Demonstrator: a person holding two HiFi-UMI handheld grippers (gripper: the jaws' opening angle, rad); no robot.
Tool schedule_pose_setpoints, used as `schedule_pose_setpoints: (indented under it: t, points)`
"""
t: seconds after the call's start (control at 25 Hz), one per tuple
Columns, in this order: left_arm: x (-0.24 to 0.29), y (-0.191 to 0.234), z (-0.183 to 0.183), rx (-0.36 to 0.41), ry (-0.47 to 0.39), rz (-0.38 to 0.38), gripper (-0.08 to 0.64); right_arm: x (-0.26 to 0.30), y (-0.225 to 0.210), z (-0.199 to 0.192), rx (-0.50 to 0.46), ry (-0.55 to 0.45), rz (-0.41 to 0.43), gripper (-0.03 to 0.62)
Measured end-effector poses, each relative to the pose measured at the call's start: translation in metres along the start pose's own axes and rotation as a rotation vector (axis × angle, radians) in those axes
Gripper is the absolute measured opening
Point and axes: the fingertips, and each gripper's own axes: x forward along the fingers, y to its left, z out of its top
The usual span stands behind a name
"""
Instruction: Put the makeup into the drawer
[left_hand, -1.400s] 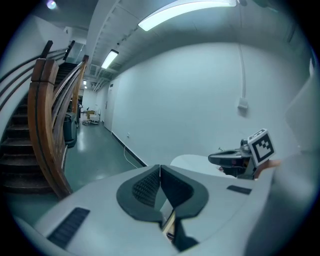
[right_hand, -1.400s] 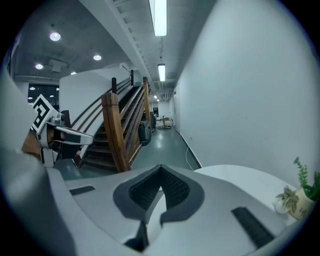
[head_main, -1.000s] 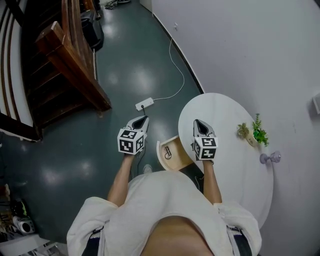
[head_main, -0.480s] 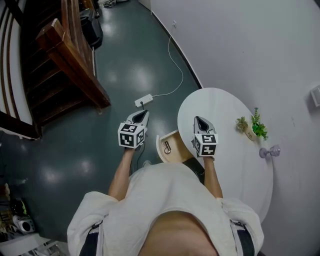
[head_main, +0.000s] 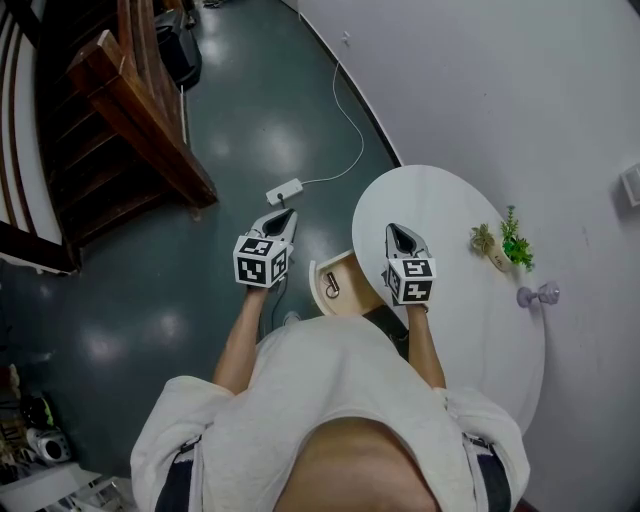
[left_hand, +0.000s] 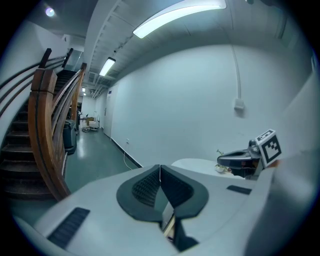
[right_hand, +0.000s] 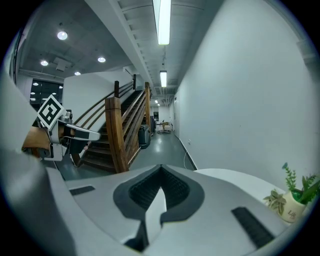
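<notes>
Both tongs were closed and empty: the left tongs had their dark pads pressed together with nothing between them, and the right tongs met tip to tip in the same way. They hung side by side, pointing toward 12 o'clock in the head view, the left over the floor and the right over the near edge of the round white table. Between them, at the table's 9 o'clock side, the wooden drawer stood pulled open. A small dark piece of makeup lay inside it, at about 4 o'clock from the left tongs. Out at 3 o'clock from the right tongs stood a potted plant, and near the table's far rim a small lilac object that I could not identify. A power strip lay on the floor at 12 o'clock from the left tongs. By my reading the placing was done, since no other makeup showed on the tabletop. What seemed left was pushing the drawer shut, if that was wanted.
</notes>
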Motion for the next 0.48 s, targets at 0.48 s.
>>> schedule_pose_setpoints:
  t: [0.48]
  points:
    - [0.0044, 0.0041, -0.0042, -0.004, 0.012, -0.001, 0.012, 0.0097, -0.0007, 0.0010, -0.019, -0.002, -0.003, -0.003]
